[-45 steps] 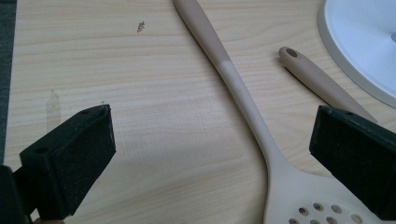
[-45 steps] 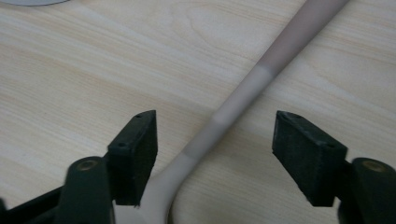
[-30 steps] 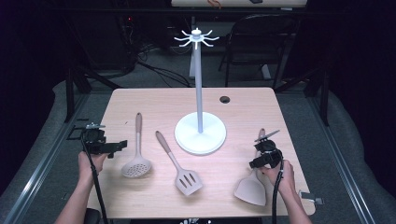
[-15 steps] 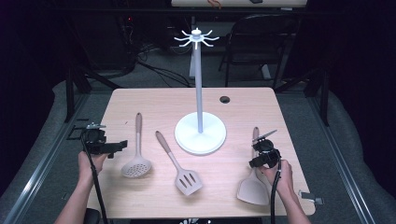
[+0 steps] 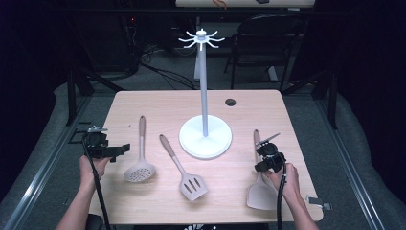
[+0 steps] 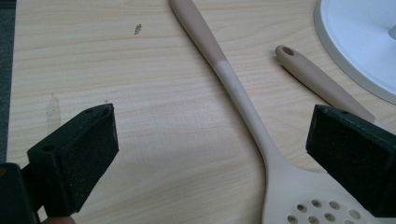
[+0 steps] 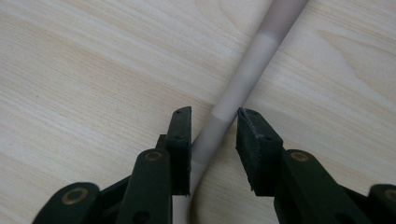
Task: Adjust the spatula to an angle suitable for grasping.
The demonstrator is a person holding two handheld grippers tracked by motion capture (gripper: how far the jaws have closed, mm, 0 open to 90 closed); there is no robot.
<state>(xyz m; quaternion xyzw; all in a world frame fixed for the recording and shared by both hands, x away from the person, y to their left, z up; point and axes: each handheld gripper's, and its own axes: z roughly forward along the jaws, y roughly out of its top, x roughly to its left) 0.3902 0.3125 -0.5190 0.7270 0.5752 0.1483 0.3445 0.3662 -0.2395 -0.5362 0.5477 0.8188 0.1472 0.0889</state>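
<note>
Three beige utensils lie on the wooden table (image 5: pixel 158 103): a perforated skimmer (image 5: pixel 140 158) at left, a slotted turner (image 5: pixel 184 167) in the middle, a solid spatula (image 5: pixel 261 191) at right. A white hook stand (image 5: pixel 205 134) rises at the centre. My right gripper (image 5: pixel 262 146) is low over the spatula's handle (image 7: pixel 243 79). That gripper (image 7: pixel 212 114) has the handle between its jaws, which have just been closing, and thin gaps remain beside the pads. My left gripper (image 5: pixel 120 152) hovers wide open left of the skimmer; the skimmer handle (image 6: pixel 233 79) runs between that gripper's (image 6: pixel 215 112) jaws farther off.
The stand's round base (image 6: pixel 359 42) sits just right of the turner's handle end (image 6: pixel 299 65). A dark cable hole (image 5: pixel 230 102) marks the table's far side. A black chair (image 5: pixel 268 43) and cables are behind the table.
The right gripper's jaws have narrowed around the spatula handle while the hand barely shifted. The left gripper and the other utensils have not moved.
</note>
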